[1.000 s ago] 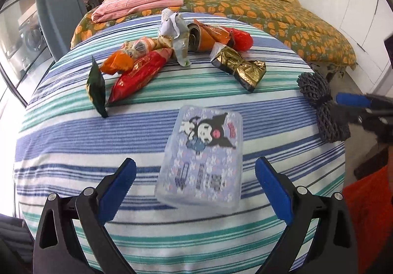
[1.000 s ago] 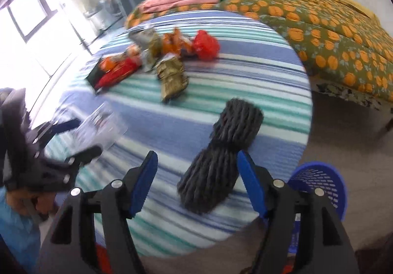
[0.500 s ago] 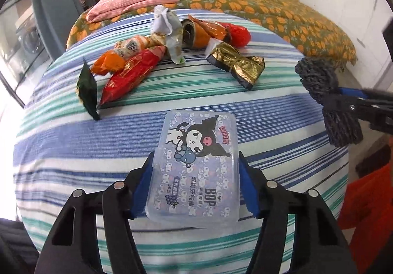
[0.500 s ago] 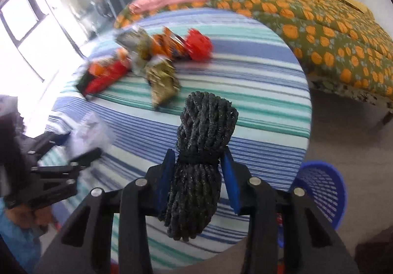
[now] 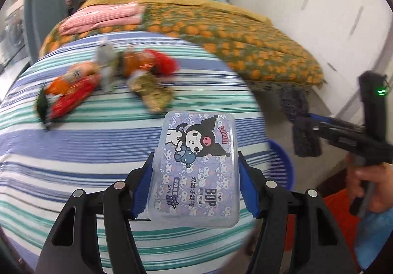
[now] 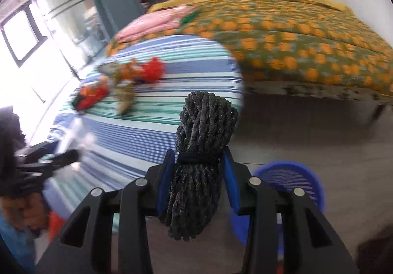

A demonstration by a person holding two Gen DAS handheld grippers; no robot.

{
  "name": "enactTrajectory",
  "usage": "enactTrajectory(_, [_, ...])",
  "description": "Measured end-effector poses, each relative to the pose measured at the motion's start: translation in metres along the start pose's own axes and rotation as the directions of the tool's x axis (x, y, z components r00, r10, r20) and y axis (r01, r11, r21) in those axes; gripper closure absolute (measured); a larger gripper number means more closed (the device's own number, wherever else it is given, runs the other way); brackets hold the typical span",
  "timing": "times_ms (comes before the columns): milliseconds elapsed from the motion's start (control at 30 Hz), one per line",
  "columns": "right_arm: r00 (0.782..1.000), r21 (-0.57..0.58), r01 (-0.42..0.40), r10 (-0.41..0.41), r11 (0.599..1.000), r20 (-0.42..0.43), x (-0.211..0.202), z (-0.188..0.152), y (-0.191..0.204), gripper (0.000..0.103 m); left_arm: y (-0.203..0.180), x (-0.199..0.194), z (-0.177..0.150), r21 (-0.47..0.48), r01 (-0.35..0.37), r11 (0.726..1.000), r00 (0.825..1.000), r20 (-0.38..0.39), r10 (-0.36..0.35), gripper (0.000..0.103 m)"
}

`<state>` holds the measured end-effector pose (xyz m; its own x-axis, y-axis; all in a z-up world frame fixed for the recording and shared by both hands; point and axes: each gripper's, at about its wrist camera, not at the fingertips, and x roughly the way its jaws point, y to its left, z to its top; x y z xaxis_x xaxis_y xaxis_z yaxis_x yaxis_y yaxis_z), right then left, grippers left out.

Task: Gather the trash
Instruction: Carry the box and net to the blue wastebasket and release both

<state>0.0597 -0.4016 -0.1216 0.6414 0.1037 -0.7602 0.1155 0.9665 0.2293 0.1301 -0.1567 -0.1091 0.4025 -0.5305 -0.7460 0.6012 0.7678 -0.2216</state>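
On the far left of the round table [image 5: 73,151], draped in a blue, teal and white striped cloth, a blurred heap of snack wrappers [image 5: 103,82] in red, orange, silver and gold lies untouched. Near the middle of the left wrist view, the left gripper [image 5: 194,190] clamps a clear plastic box [image 5: 196,168] printed with a cartoon character, its blue pads pressed against the box's two long sides and the box lifted above the cloth. Just beyond the table's right edge, a blue plastic basket [image 5: 282,165] stands on the floor. Further right, the right gripper [image 6: 199,183], held in a person's hand [image 5: 371,188], is clenched around the bound waist of a dark coiled rope bundle [image 6: 201,151], which hangs off the table edge, near the basket. An orange-patterned bed [image 6: 294,48] fills the background.
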Motion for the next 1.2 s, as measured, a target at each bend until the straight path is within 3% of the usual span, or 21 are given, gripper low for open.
enactTrajectory(233, [0.991,0.049,0.131,-0.130,0.990,-0.029,0.003,-0.026,-0.083,0.065,-0.102,0.029,0.002,0.094,0.136,0.986,0.990,-0.046,-0.132,0.041])
enactTrajectory(467, [0.984,0.128,0.171,-0.162,0.977,-0.076,0.017,-0.058,-0.141,0.065,-0.171,0.099,-0.010,0.127,0.158,0.979,0.981,-0.133,-0.141,0.041])
enactTrajectory(867, [0.989,0.240,0.130,-0.110,0.962,-0.099,0.025,-0.072,-0.182,0.065,-0.187,0.208,-0.022,0.098,0.118,0.988,0.968,-0.232,-0.092,0.040])
enactTrajectory(933, [0.989,0.249,0.131,-0.108,0.960,-0.102,0.028,-0.071,-0.184,0.055,-0.189,0.219,-0.022,0.100,0.107,0.989,0.966,-0.244,-0.080,0.038])
enactTrajectory(1000, [0.990,0.268,0.123,-0.098,0.956,-0.106,0.032,-0.071,-0.189,0.039,-0.190,0.231,-0.018,0.099,0.096,0.990,0.967,-0.247,-0.069,0.025])
enactTrajectory(1133, [0.990,0.282,0.120,-0.094,0.952,-0.105,0.032,-0.070,-0.192,0.038,-0.189,0.228,-0.009,0.093,0.110,0.990,0.971,-0.223,-0.087,0.017])
enactTrajectory(1200, [0.990,0.280,0.127,-0.105,0.952,-0.093,0.029,-0.069,-0.191,0.030,-0.190,0.211,-0.009,0.102,0.118,0.988,0.978,-0.183,-0.098,0.010])
